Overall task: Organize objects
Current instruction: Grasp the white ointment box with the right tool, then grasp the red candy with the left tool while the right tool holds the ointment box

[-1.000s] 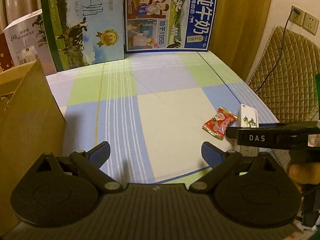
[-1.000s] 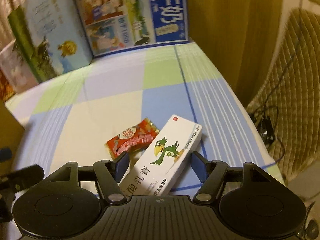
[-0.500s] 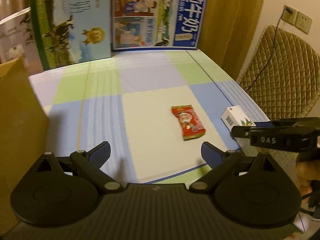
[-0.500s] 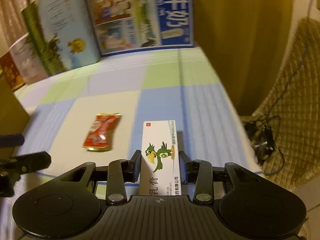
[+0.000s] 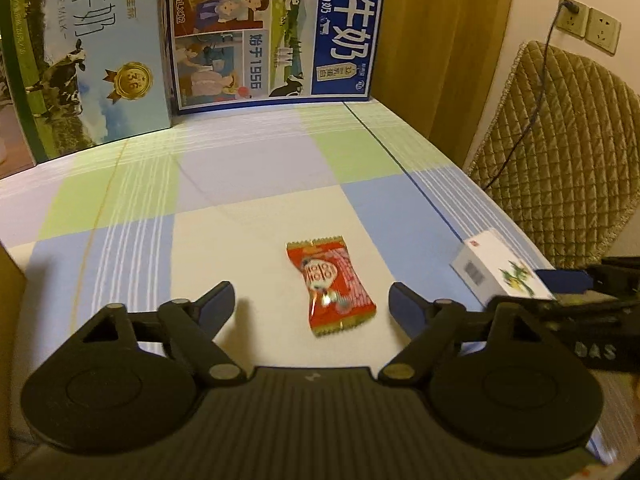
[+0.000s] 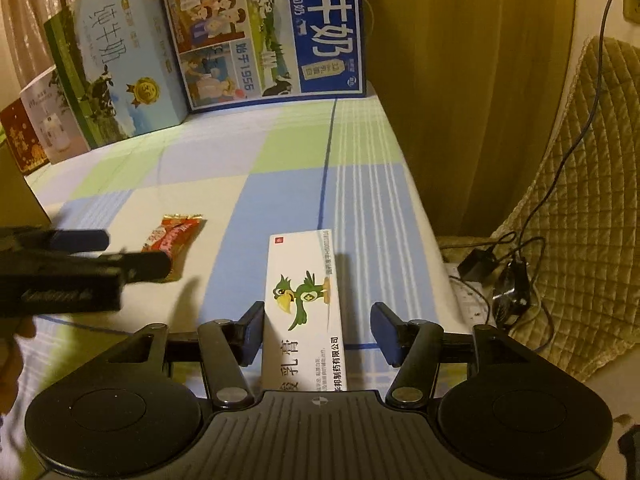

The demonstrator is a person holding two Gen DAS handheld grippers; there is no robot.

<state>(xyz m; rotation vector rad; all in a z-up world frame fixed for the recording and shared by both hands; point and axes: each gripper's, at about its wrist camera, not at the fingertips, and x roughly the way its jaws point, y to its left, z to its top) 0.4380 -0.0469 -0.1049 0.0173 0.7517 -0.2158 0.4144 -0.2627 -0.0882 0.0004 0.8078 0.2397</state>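
Note:
A red candy wrapper lies flat on the checked cloth, between and just ahead of the fingertips of my open left gripper. From the right wrist view the candy wrapper is partly hidden behind the left gripper. A white ointment box with a green parrot lies lengthwise between the fingers of my right gripper. The jaws are open: the left pad is at the box's edge and a gap shows at the right pad. The left wrist view shows the ointment box near the table's right edge.
Two large milk cartons stand along the back, with smaller boxes beside them. A brown cardboard box is at the left. The table edge drops to a quilted chair, cables and a charger.
My left gripper moved forward and right until the candy lay between its fingers. My right gripper closed on the ointment box half a second ago and has since opened wider around it.

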